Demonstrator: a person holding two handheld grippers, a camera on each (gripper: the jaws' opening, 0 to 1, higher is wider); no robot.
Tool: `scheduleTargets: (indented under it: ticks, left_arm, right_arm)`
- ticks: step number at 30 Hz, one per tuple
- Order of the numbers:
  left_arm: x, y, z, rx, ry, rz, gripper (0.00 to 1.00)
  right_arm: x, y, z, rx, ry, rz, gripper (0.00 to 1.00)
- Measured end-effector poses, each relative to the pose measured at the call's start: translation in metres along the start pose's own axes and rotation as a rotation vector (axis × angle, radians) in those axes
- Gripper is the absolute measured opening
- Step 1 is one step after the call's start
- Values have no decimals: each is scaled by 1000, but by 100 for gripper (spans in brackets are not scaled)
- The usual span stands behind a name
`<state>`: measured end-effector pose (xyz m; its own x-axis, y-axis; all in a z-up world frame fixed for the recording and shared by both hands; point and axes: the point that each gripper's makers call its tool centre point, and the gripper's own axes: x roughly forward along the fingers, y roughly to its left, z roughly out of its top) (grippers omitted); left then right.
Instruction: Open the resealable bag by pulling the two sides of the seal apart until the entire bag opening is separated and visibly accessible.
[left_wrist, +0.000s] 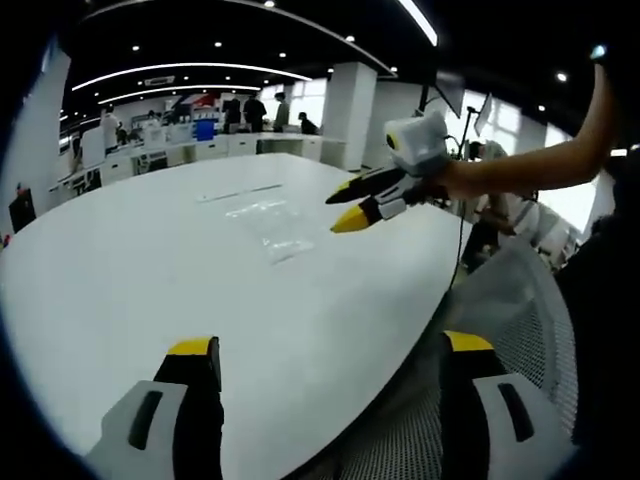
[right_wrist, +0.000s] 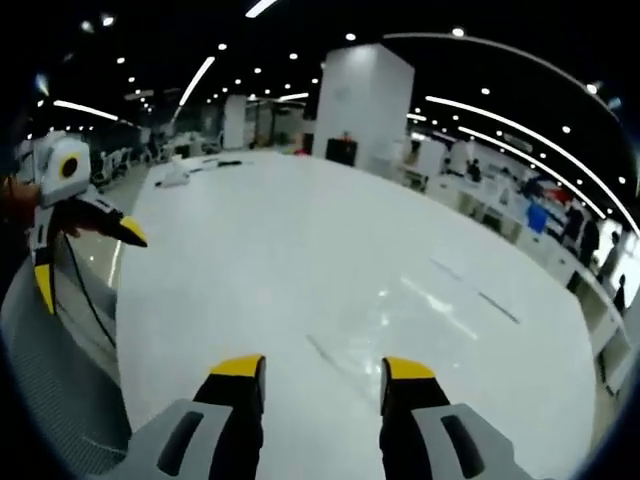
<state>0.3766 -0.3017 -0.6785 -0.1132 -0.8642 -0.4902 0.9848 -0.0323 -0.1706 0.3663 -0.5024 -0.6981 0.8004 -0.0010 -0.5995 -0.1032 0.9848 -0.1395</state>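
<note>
While both grippers hang above the smooth, glossy white oval table (left_wrist: 120, 260), the clear, thin plastic resealable bag (left_wrist: 272, 228) lies flat on it, well ahead of the left gripper's jaws and slightly toward the right-hand jaw. The film is crinkled and nearly see-through (its seal edge is too faint to make out), and no print can be read on it.

The left gripper (left_wrist: 330, 350), seen in the left gripper view, has two black jaws with yellow tips and pale grey moulded housings; the jaws stand wide apart with nothing between them, one over the tabletop, the other over the grey mesh back of a chair (left_wrist: 520, 290) at the table's edge. Beyond the right-hand jaw, the right gripper (left_wrist: 350, 207) comes in, held by a person's bare arm (left_wrist: 540, 160); its pointed yellow-tipped jaws are spread, released, above the table just beside the bag and apart from it.

From the right gripper view, the right gripper (right_wrist: 323, 372) shows blunt yellow tips on black jaws, parted and empty over bare tabletop that mirrors the ceiling lights. Past its left-hand jaw the left gripper (right_wrist: 85, 255) appears with its jaws splayed open near the table's edge.

Behind the table stand a square white pillar (right_wrist: 365, 95) and rows of desks (left_wrist: 200, 145), with no writing legible.
</note>
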Motion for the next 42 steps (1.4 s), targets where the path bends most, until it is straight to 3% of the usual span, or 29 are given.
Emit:
scheduleTargets:
  ticks: [14,28,42]
  left_arm:
    - [-2,-1,-4,4,20,-1,88]
    - [-4,8,-1,-27,-3,38,87]
    - [-5,10,-1,-37,-2,47,87]
  right_arm:
    - [24,-13,-6,-33,34,13,35]
    - [52,-4,-11,-45,59,72,28]
    - [75,-6,-21,-44,116,79,20]
